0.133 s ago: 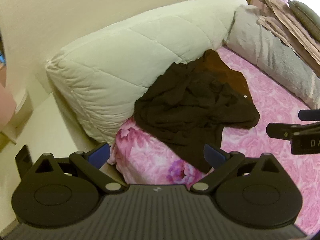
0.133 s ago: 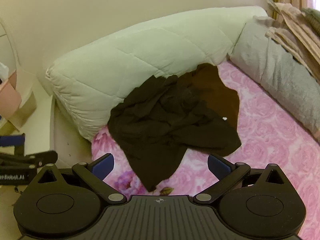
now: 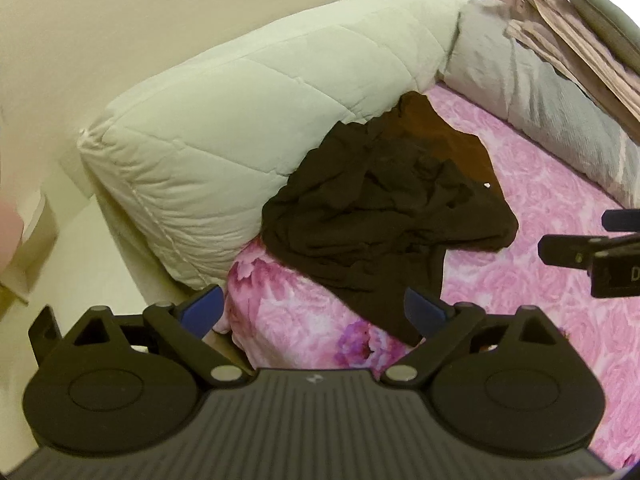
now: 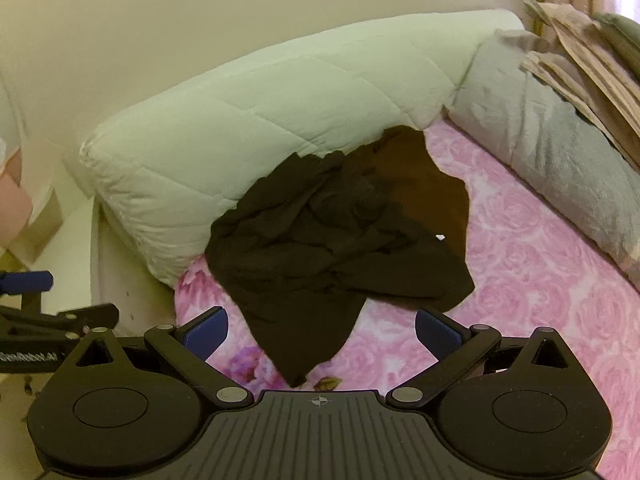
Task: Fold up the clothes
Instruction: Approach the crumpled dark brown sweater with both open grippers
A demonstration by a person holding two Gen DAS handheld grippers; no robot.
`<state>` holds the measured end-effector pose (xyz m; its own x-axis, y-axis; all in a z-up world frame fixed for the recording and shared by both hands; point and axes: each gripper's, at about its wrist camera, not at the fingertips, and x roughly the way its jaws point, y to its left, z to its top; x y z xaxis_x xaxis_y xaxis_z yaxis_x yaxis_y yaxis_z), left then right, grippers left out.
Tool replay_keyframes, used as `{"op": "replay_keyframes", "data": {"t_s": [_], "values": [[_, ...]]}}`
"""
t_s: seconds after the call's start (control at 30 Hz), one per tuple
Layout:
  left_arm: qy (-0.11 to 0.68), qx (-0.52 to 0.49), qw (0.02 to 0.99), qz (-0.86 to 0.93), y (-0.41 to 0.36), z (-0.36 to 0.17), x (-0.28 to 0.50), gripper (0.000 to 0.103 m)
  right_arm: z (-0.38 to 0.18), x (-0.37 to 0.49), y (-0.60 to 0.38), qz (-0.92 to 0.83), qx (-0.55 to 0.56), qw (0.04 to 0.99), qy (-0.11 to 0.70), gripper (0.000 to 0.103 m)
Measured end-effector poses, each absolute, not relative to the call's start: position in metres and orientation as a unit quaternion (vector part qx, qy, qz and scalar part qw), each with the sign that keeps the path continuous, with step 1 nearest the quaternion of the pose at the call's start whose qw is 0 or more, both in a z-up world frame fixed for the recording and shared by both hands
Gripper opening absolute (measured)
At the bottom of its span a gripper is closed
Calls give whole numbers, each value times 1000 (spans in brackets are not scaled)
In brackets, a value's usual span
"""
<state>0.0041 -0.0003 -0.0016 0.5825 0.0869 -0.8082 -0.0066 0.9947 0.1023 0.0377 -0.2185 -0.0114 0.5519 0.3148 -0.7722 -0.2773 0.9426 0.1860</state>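
A dark brown garment (image 3: pixel 384 224) lies crumpled in the middle of the left wrist view, on a pink flowered bed cover (image 3: pixel 540 184). Its upper edge leans against a pale green quilted duvet (image 3: pixel 256 120), which fills the upper left of the frame. One narrow end of the garment hangs down toward the lower centre of the frame, over the edge of the bed. A flatter, lighter brown part (image 4: pixel 432 184) shows at the upper right of the heap in the right wrist view; I cannot tell if it is the same garment or a second one. A small white tag or speck (image 4: pixel 440 237) sits on the cloth.

The left gripper (image 3: pixel 312 312) is at the bottom of its frame with the blue fingertips wide apart and nothing between them. The right gripper (image 4: pixel 322 330) is the same: jaws spread, empty, above the hanging end of the garment. Each gripper also appears at the side edge of the other view.

As for the progress, the garment is in wrinkles and bunches, with no straight edges and no flat layers, so it is not folded now. The work left, as I judge, is to spread it flat on the bed cover and then fold it. At the upper right of both frames, a grey blanket (image 4: pixel 560 148) and some beige striped cloth (image 4: pixel 580 64) lie in a pile; whether these belong to the task is not clear.
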Motion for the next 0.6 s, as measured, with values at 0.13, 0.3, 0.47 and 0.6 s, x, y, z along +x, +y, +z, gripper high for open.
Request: {"op": "replay_keyframes", "data": {"t_s": [0.13,0.3,0.47,0.6], "values": [[458,49,887,28,-1,-3,8,95,-9,41,-220,174,30,877,448,102],[460,56,886,29,-1,-5,13,95,-7,47,-215,179,27,874,451,102],[462,62,884,31,-1,-7,18,95,-10,47,-206,177,10,879,443,102],[463,64,883,34,0,-7,19,95,-9,50,-211,182,8,877,445,102]]}}
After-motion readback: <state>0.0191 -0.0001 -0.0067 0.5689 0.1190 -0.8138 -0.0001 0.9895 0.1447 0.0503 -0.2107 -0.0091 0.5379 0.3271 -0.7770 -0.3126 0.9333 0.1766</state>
